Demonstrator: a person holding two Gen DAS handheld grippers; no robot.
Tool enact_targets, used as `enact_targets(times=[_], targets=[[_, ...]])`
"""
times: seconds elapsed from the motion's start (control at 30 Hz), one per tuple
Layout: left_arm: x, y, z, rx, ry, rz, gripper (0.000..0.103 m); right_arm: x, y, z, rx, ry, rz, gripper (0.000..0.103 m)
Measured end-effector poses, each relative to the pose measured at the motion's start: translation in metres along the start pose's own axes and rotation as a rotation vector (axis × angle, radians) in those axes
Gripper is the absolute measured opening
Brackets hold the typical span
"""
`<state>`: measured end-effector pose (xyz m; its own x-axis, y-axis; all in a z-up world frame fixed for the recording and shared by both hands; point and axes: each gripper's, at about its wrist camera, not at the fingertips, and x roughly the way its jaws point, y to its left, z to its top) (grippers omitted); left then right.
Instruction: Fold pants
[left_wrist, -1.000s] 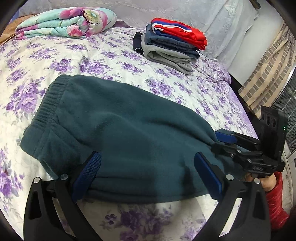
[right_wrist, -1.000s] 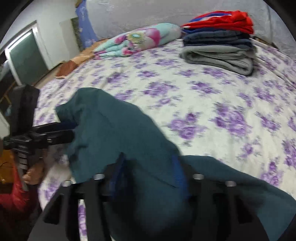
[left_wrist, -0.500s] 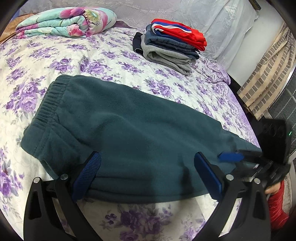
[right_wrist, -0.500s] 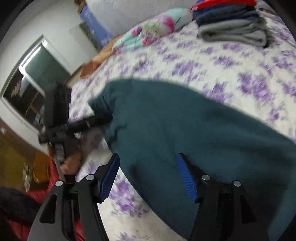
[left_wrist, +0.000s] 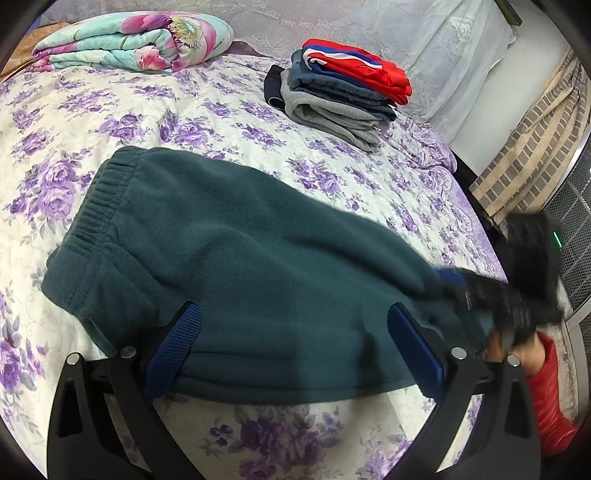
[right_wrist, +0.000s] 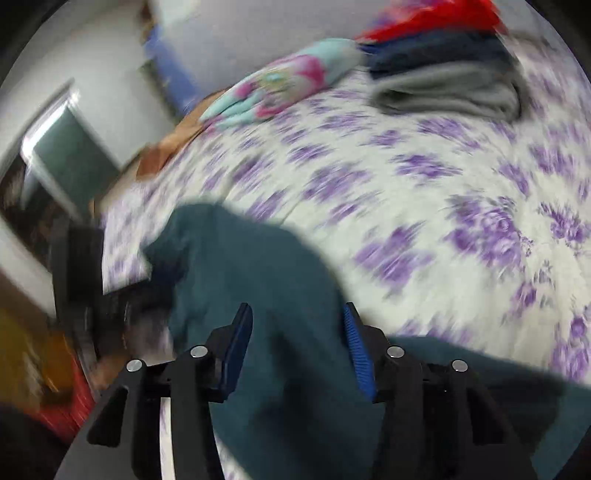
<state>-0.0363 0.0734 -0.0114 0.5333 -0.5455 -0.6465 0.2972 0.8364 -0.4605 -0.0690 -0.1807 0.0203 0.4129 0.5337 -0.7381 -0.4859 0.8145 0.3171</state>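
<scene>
Floral bedsheet (left_wrist: 207, 110) bearing teal pants (left_wrist: 240, 266) laid flat, a rolled quilt (left_wrist: 136, 37) and clothes stack (left_wrist: 340, 92) beyond; left gripper (left_wrist: 291, 347) low over the pants' near edge, fingers wide apart; right gripper (right_wrist: 295, 343) blurred, half-open astride the fabric.

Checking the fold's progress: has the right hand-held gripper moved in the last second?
Yes. In the left wrist view the right hand-held gripper now sits lower, nearer the bed edge, at the leg end of the teal pants.
</scene>
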Motion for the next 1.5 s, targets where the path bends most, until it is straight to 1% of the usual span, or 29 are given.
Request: enact_targets(times=[0.07,0.13,0.2,0.23,0.27,0.33,0.43,0.47,0.53,0.6,0.63,0.67,0.7,0.77,0.8,0.83,0.9,0.93,0.97,1.03,1.07,1.13,1.17,1.2,1.23,1.3,1.33,1.43,1.5], targets=[[0.0,0.001,0.0,-0.002,-0.001,-0.003,0.098,-0.004,0.009,-0.009,-0.03,-0.02,-0.054,0.056],[0.0,0.0,0.0,-0.003,-0.002,-0.003,0.098,-0.006,0.015,-0.012,-0.054,-0.025,-0.08,0.057],[0.0,0.0,0.0,-0.004,-0.002,-0.003,0.098,-0.007,0.021,-0.016,-0.068,-0.028,-0.069,0.068],[0.0,0.0,0.0,-0.005,-0.002,-0.004,0.098,-0.007,0.02,-0.015,-0.064,-0.03,-0.059,0.071],[0.0,0.0,-0.001,-0.004,-0.002,-0.003,0.098,-0.005,0.017,-0.012,-0.051,-0.033,-0.04,0.075],[0.0,0.0,-0.001,-0.003,-0.002,-0.003,0.098,-0.003,0.01,-0.007,0.025,-0.044,0.055,0.08],[0.0,0.0,-0.001,-0.005,-0.002,-0.004,0.098,0.008,-0.014,0.008,0.2,-0.053,0.23,0.081],[0.0,0.0,0.0,-0.006,-0.002,-0.005,0.098,0.01,-0.022,0.01,0.24,-0.058,0.262,0.078],[0.0,0.0,-0.001,-0.005,-0.002,-0.005,0.098,0.016,-0.041,0.016,0.34,-0.065,0.322,0.062],[0.0,0.0,-0.001,-0.005,-0.002,-0.005,0.098,0.024,-0.065,0.013,0.474,-0.059,0.39,0.026],[0.0,0.0,-0.001,-0.005,-0.002,-0.005,0.098,0.025,-0.072,0.009,0.512,-0.055,0.405,0.017],[0.0,0.0,-0.001,-0.005,-0.003,-0.005,0.098,0.027,-0.079,0.004,0.547,-0.054,0.429,0.005],[0.0,0.0,-0.001,-0.005,-0.003,-0.006,0.098,0.025,-0.081,0.0,0.559,-0.058,0.462,0.004],[0.0,0.0,-0.001,-0.007,-0.003,-0.007,0.098,0.017,-0.076,0.0,0.533,-0.066,0.462,0.006],[0.0,0.0,-0.001,-0.006,-0.003,-0.006,0.098,0.01,-0.073,0.002,0.515,-0.087,0.423,0.01],[0.0,0.0,-0.001,-0.007,-0.003,-0.006,0.098,0.006,-0.073,0.005,0.506,-0.105,0.377,0.01],[-0.001,-0.001,-0.001,-0.008,-0.004,-0.006,0.098,0.002,-0.077,0.016,0.484,-0.132,0.243,0.011],[-0.001,-0.001,-0.001,-0.007,-0.004,-0.006,0.098,0.005,-0.081,0.019,0.483,-0.127,0.22,0.011],[0.0,-0.001,-0.001,-0.007,-0.004,-0.006,0.098,0.011,-0.084,0.022,0.49,-0.112,0.223,0.011],[0.0,-0.001,-0.001,-0.007,-0.004,-0.006,0.098,0.029,-0.086,0.026,0.513,-0.053,0.284,0.013],[-0.001,-0.001,-0.001,-0.007,-0.004,-0.006,0.098,0.032,-0.084,0.027,0.508,-0.049,0.293,0.018],[-0.001,-0.001,-0.001,-0.008,-0.004,-0.007,0.098,0.028,-0.076,0.028,0.468,-0.067,0.317,0.032],[-0.001,0.0,-0.001,-0.008,-0.004,-0.007,0.098,0.025,-0.072,0.027,0.45,-0.076,0.337,0.046],[0.0,-0.001,-0.001,-0.009,-0.004,-0.007,0.098,0.023,-0.066,0.027,0.426,-0.082,0.341,0.053],[-0.001,-0.001,-0.001,-0.008,-0.004,-0.007,0.098,0.021,-0.056,0.026,0.364,-0.073,0.294,0.053],[-0.001,0.0,-0.001,-0.008,-0.005,-0.007,0.098,0.03,-0.038,0.027,0.269,-0.04,0.187,0.046],[-0.001,0.0,-0.001,-0.008,-0.004,-0.006,0.098,0.031,-0.034,0.025,0.256,-0.042,0.171,0.045],[0.0,0.0,-0.001,-0.009,-0.005,-0.007,0.098,0.023,-0.03,0.02,0.241,-0.08,0.191,0.045],[0.0,-0.001,-0.001,-0.008,-0.004,-0.007,0.098,0.016,-0.025,0.013,0.206,-0.096,0.217,0.053]])
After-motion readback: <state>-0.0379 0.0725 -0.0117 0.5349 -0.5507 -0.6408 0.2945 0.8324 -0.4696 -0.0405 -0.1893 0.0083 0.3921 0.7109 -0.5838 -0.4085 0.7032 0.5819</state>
